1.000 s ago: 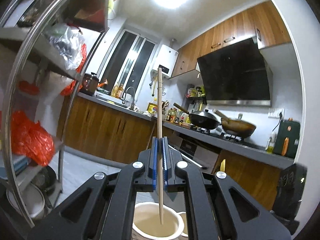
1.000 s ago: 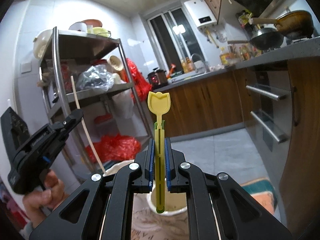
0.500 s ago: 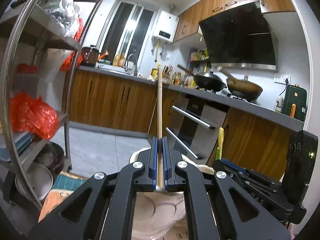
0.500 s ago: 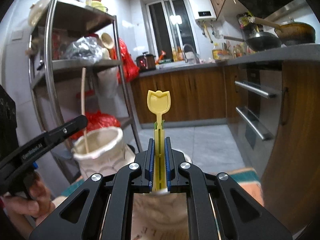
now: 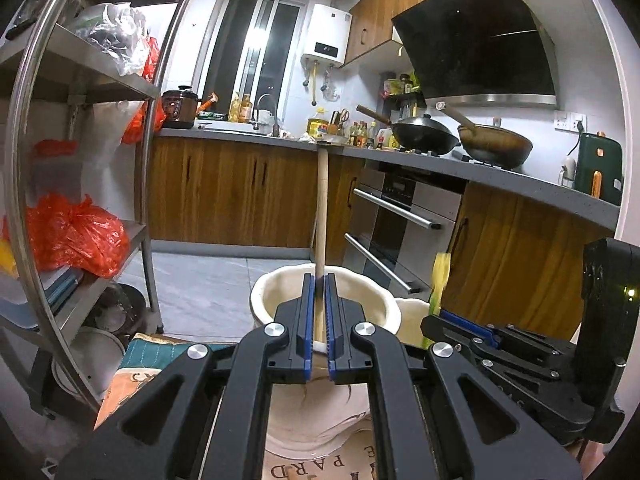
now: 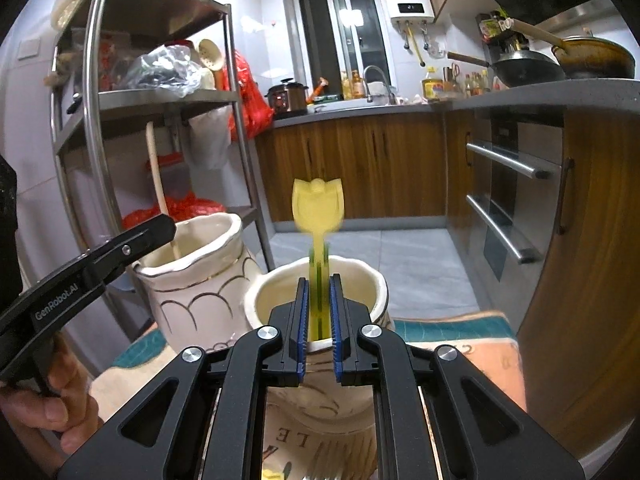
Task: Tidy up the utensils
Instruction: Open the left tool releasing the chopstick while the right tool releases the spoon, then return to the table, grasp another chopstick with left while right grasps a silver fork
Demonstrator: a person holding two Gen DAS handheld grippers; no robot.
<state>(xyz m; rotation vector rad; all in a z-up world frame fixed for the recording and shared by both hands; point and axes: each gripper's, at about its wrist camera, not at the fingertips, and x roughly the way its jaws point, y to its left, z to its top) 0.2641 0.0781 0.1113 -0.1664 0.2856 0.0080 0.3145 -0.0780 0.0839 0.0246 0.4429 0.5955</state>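
My left gripper [image 5: 319, 280] is shut on a thin wooden stick [image 5: 321, 208] that stands upright, its lower end inside a cream ceramic jar [image 5: 266, 296]. In the right wrist view, that stick [image 6: 154, 168] dips into the scallop-patterned jar [image 6: 200, 280], and the left gripper [image 6: 166, 227] reaches over the rim. My right gripper [image 6: 318, 280] hovers over a second cream jar [image 6: 370, 280]. Its jaws are opening around a yellow tulip-shaped spoon [image 6: 318, 206], which is blurred and loose between the pads, its handle down in the jar.
Both jars stand on a printed cloth mat [image 6: 460, 344]. A steel shelf rack [image 6: 236, 128] with red bags [image 5: 76, 232] stands to the left. Wooden cabinets [image 5: 224, 196], an oven [image 5: 400, 232] and woks [image 5: 424, 136] on the counter fill the back and right.
Both grippers have come down and tilted toward the jars, sinking the stick and the spoon into them. The right jaws have parted, and the yellow spoon now looks blurred between them.
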